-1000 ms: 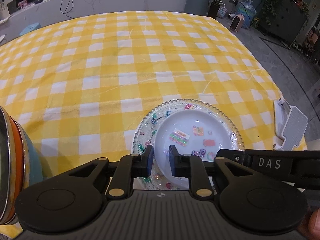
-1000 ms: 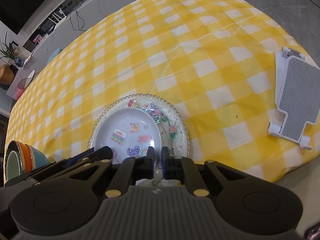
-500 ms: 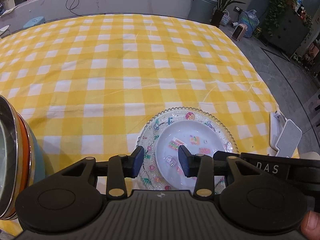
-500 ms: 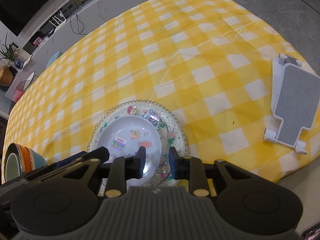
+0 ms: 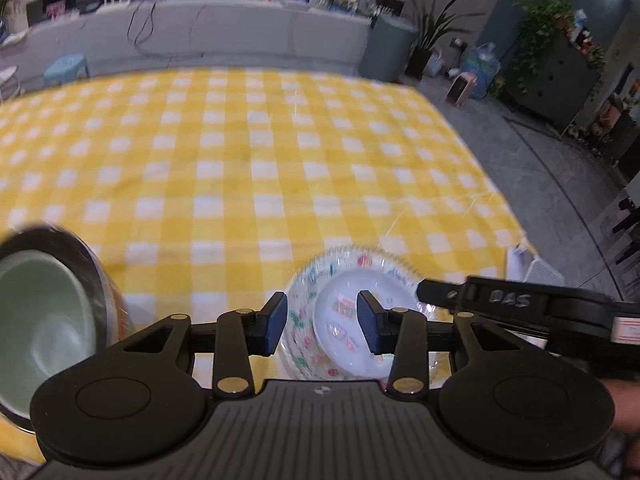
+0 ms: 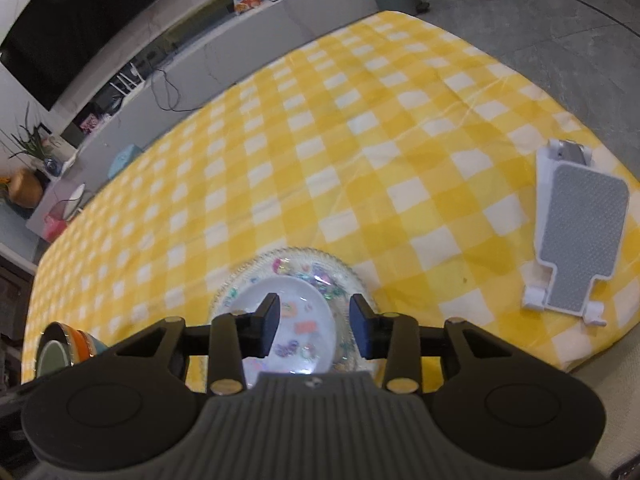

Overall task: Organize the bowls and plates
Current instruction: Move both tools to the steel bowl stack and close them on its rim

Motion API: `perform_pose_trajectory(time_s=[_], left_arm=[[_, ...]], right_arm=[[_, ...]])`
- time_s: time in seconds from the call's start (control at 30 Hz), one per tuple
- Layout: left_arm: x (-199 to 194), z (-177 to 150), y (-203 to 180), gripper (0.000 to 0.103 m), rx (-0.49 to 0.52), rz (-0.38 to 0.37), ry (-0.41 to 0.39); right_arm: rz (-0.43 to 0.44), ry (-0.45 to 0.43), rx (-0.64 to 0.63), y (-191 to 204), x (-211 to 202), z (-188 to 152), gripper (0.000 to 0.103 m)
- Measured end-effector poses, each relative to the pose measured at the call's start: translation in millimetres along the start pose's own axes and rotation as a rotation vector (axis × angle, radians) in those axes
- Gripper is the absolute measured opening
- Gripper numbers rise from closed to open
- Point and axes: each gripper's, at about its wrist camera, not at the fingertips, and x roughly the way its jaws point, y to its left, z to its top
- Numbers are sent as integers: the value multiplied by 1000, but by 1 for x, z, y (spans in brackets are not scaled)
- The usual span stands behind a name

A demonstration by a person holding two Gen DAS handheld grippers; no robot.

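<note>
A small white plate [image 5: 352, 316] [image 6: 296, 328] with coloured stickers lies on a larger clear beaded plate [image 5: 304, 312] [image 6: 340, 280] near the front edge of the yellow checked table. My left gripper [image 5: 322, 322] is open and empty, raised above and behind the plates. My right gripper [image 6: 314, 324] is open and empty too, also raised behind them; its body shows in the left wrist view [image 5: 520, 304]. A stack of nested bowls [image 5: 44, 320] [image 6: 68, 350], pale green inside with steel and orange rims, stands at the left.
The yellow checked tablecloth [image 6: 320, 140] covers the table. A white and grey phone stand [image 6: 576, 232] lies near the right front corner. Beyond the table are a grey counter, a bin and plants.
Both grippers opened from shut on the plate rims, let go and pulled up and back. The plates stay stacked on the table.
</note>
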Motion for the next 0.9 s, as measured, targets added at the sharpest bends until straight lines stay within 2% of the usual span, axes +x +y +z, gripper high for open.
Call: perform_pose_trajectory(time_s=[0.13,0.23,0.3,0.37,0.43,0.5,0.57,0.73,0.9], left_arm=[[-35,12,23,56,-3,1,-59],[-58,17,51,63,-22,31,-81],[-70,18,72,66,-35,75,-91],[-79,19,93,71,-63,114,-101],[-88,18,119,74,-121,141,-122],[-95,15,142,77,-178,164,-138],[-96,11,160,80,-220,180,-132],[-89,-3,191,80,-270,156,-71],[-83,-16,211,82,-320,74,-38]], right_arm=[[4,-14,-36,16,-5,1,38],[22,-21,-40,33,-9,-1,42],[42,-18,-52,48,-8,-3,54],[65,-12,-85,68,-8,-7,56],[85,-4,-121,92,-6,-11,64],[106,10,-154,116,-3,-17,78],[123,35,-187,139,1,-23,82],[149,88,-255,183,11,-41,83],[139,128,-281,206,25,-56,83]])
